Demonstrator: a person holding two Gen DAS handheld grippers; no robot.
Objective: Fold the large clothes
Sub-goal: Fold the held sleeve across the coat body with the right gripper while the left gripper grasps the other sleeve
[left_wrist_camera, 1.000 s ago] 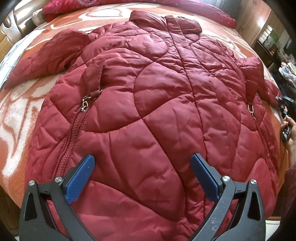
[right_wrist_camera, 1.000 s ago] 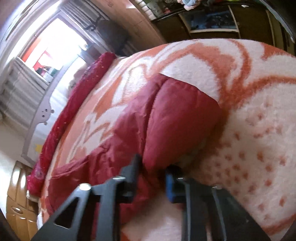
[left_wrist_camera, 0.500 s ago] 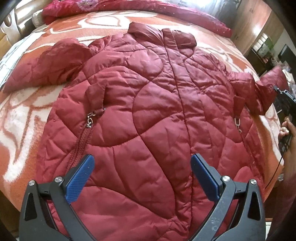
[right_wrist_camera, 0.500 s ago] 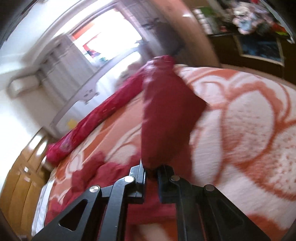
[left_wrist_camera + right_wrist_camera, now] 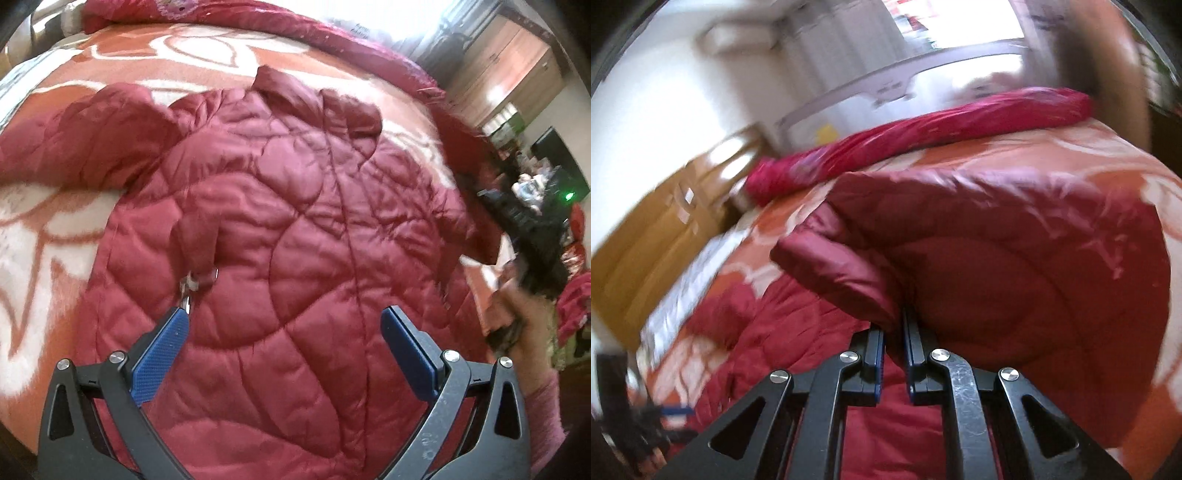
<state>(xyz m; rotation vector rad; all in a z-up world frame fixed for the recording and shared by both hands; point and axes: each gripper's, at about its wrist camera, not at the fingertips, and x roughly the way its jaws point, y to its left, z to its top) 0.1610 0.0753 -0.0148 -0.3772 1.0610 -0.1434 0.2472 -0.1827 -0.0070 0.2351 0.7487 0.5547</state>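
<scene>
Spread flat across an orange-and-white patterned blanket (image 5: 207, 44), a dark red quilted jacket (image 5: 295, 229) lies face up, collar toward the far side. Its left sleeve (image 5: 74, 147) stretches out to the left. At centre, the left gripper (image 5: 284, 354) hovers above the jacket's lower half, blue pads wide apart with nothing between them, near a zipper pull (image 5: 190, 284). Further right, the right gripper (image 5: 894, 354) is clamped tight on the cuff of the right sleeve (image 5: 997, 266), which is raised and drawn over the jacket's body. Both pictures are motion-blurred.
</scene>
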